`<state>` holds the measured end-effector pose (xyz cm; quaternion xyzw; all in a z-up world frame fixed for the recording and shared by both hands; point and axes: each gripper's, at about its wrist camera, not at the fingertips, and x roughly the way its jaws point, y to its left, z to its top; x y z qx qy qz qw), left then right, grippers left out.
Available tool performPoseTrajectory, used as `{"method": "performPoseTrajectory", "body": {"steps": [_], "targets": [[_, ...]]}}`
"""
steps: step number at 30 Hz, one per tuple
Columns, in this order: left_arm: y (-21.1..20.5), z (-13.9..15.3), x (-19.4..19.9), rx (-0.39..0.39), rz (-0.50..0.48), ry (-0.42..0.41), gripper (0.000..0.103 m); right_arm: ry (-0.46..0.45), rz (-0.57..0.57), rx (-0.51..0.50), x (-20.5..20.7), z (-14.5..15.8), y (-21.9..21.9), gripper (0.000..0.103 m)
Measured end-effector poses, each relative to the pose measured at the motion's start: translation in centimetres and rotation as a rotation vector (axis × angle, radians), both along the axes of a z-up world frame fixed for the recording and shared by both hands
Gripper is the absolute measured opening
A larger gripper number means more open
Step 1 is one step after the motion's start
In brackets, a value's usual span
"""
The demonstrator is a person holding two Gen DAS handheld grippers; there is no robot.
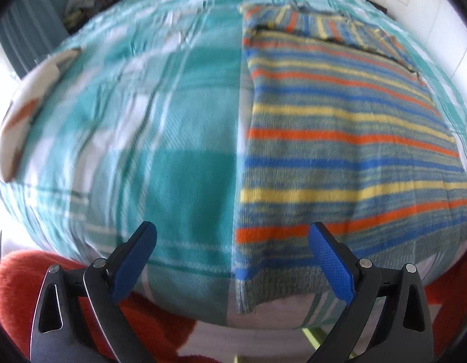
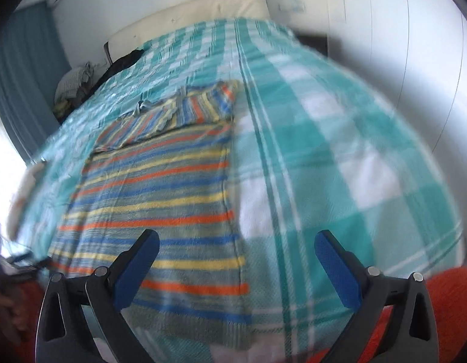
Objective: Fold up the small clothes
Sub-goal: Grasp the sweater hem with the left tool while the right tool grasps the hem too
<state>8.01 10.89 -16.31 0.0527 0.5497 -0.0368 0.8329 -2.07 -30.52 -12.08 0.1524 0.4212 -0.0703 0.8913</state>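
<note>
My left gripper (image 1: 233,260) is spread wide with nothing in it, and so is my right gripper (image 2: 236,269). The striped knit garment (image 1: 339,151) lies flat on the teal checked bedspread (image 1: 142,121): on the left view its near left corner sits between my fingers, on the right view its near right edge does. Farther up, its sleeves are folded across the top.

Ahead of our left gripper (image 1: 232,260), its jaws spread wide and empty, the checked bedspread (image 1: 179,151) lies flat and bare to its left; the striped garment (image 1: 348,139) spreads to its right. Before our right gripper (image 2: 236,266), equally wide apart, bare cover opens rightward. A pale folded item (image 1: 31,106) lies far left.
</note>
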Motion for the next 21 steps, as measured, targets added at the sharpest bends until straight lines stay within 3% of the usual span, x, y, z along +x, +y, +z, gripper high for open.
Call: {"method": "performPoseTrajectory", "body": {"steps": [3,6,8,9,11,12,13,14,16,20,21], "targets": [[-0.5,-1.7,-0.1,-0.002,-0.027,0.061,0.100,0.125,0.050,0.140,0.0,-2.5,-0.2,0.091],[-0.8,-2.6,-0.1,-0.007,-0.035,0.104,0.095,0.253,0.088,0.137,0.4,-4.7,0.9,0.091],[-0.7,-2.6,-0.1,-0.038,-0.046,0.118,0.079,0.319,0.116,0.122,0.6,-6.0,1.7,0.088],[-0.6,-2.5,-0.2,-0.047,-0.046,0.125,0.073,0.359,0.130,0.095,0.7,-6.5,2.2,0.079],[-0.6,-2.3,-0.4,-0.057,-0.054,0.146,0.038,0.405,0.146,0.053,0.8,-6.7,2.9,0.061],[-0.7,-2.2,-0.7,-0.059,-0.061,0.154,0.026,0.421,0.163,0.070,0.7,-6.6,3.1,0.042],[-0.9,-2.2,-1.0,-0.058,-0.076,0.168,0.004,0.436,0.180,0.106,0.5,-6.6,3.2,0.017],[-1.0,-2.1,-1.4,-0.061,-0.086,0.172,0.004,0.449,0.196,0.143,0.4,-6.7,3.3,0.008],[-0.9,-1.6,-1.7,-0.087,-0.087,0.173,0.003,0.432,0.219,0.197,0.0,-6.3,3.4,0.007],[2.2,0.7,0.1,-0.353,-0.015,0.189,0.003,0.327,0.213,0.353,0.0,-4.3,2.2,0.007],[2.7,1.2,0.8,-0.387,-0.005,0.180,0.003,0.298,0.210,0.382,0.4,-3.6,1.6,0.007]]}}
